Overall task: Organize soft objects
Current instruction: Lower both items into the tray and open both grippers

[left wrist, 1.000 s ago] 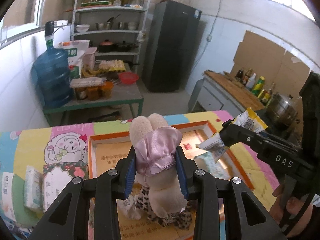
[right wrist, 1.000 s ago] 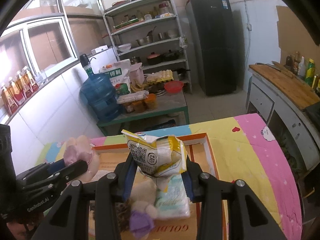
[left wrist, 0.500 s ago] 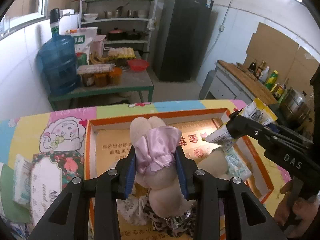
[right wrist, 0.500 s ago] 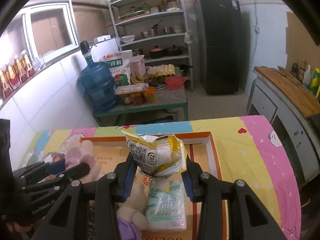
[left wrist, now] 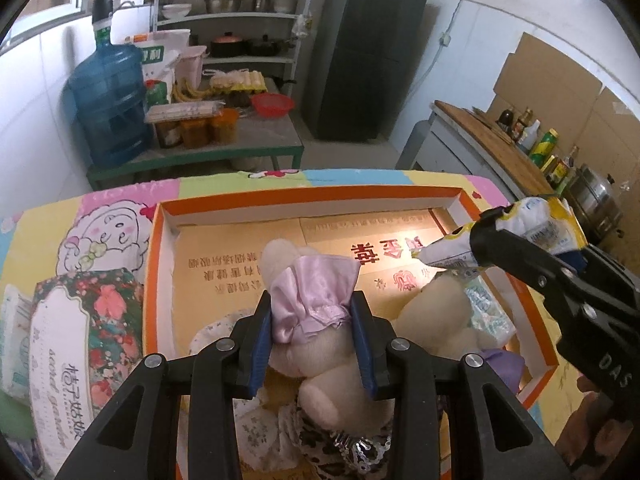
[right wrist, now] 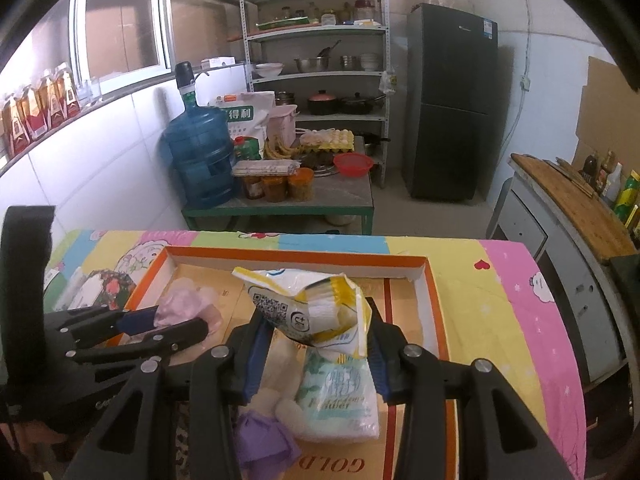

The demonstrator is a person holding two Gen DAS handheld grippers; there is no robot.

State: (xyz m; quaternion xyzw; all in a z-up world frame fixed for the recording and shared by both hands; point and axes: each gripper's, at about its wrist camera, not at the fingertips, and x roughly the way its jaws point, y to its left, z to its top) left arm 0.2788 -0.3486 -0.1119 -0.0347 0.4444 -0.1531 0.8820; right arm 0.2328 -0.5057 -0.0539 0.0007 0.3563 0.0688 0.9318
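My left gripper is shut on a beige plush toy in a pink satin dress, held just above the orange-rimmed cardboard box. Over the box's right side, my right gripper is shut on a crumpled yellow and white packet. Inside the box lie another beige plush, a green and white tissue pack, a purple cloth piece and a leopard-print item. The right wrist view shows the left gripper at the left with the pink plush.
A floral tissue pack lies on the colourful tablecloth, left of the box. Beyond the table stand a low green table with a blue water jug, a shelf rack and a dark fridge. A counter runs along the right.
Both grippers have sunk toward the box with their loads still gripped. The box fills more of each view. The packet has tilted a little with the right gripper's roll.
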